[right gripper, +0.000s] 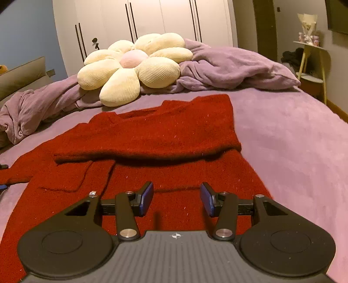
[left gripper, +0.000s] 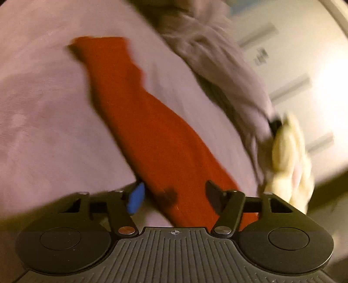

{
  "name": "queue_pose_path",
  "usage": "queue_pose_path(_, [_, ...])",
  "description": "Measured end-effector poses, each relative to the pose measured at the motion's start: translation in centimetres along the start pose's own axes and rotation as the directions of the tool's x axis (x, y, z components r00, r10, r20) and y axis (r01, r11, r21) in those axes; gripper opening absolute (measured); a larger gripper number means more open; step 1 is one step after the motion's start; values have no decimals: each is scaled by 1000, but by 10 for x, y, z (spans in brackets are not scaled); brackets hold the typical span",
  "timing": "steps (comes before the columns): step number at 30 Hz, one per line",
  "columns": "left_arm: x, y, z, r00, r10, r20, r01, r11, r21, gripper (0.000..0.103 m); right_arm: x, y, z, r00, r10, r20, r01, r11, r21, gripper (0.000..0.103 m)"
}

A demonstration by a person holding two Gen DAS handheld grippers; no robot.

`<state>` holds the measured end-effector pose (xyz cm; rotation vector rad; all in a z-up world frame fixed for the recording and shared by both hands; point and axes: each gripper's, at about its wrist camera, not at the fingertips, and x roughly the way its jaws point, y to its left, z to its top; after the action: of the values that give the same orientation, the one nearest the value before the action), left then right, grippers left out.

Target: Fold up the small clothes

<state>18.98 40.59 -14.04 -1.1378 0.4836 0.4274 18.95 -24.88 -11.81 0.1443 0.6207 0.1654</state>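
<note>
One red sweater [right gripper: 152,135] on bed [right gripper: 282,141]

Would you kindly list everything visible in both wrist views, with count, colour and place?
Knitted red sweater: one, red, spread on the bed, one sleeve folded across its body; the other sleeve lies stretched under the left claw.
Flower-shaped cream cushion: one, cream petals, pink centre, at the far end of the bed.
Rumpled lilac blanket: one, lilac, bunched around the cushion.
Lilac bedsheet: one, under everything.
White wardrobe: one, behind the bed.
Pale side table: one, far right, small items on top.
Left claw: one, black, open, over the sleeve.
Right claw: one, black, blue pads, open above the sweater's hem.
</note>
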Motion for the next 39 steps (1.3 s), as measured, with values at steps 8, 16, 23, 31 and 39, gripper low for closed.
queue_pose_path(8, [14, 38, 43, 994, -74, 83, 94, 955, -282, 48, 2, 3, 1, 997, -41, -62, 43, 999, 34, 47])
queue_pose_path(16, [16, 47, 52, 996, -25, 82, 51, 940, -336, 12, 0, -4, -3, 994, -28, -107, 36, 996, 78, 49])
queue_pose_path(23, [-13, -74, 22, 986, -128, 105, 106, 974, 198, 11, -12, -18, 0, 998, 22, -62, -14, 992, 129, 50])
queue_pose_path(31, [-28, -237, -160, 872, -376, -314, 490, 648, 583, 64, -19, -23, 7, 997, 74, -12, -70, 980, 187, 51])
queue_pose_path(39, [2, -192, -235, 898, -206, -389, 406, 729, 551, 72, 11, -10, 28, 977, 206, -51, -195, 967, 166, 53])
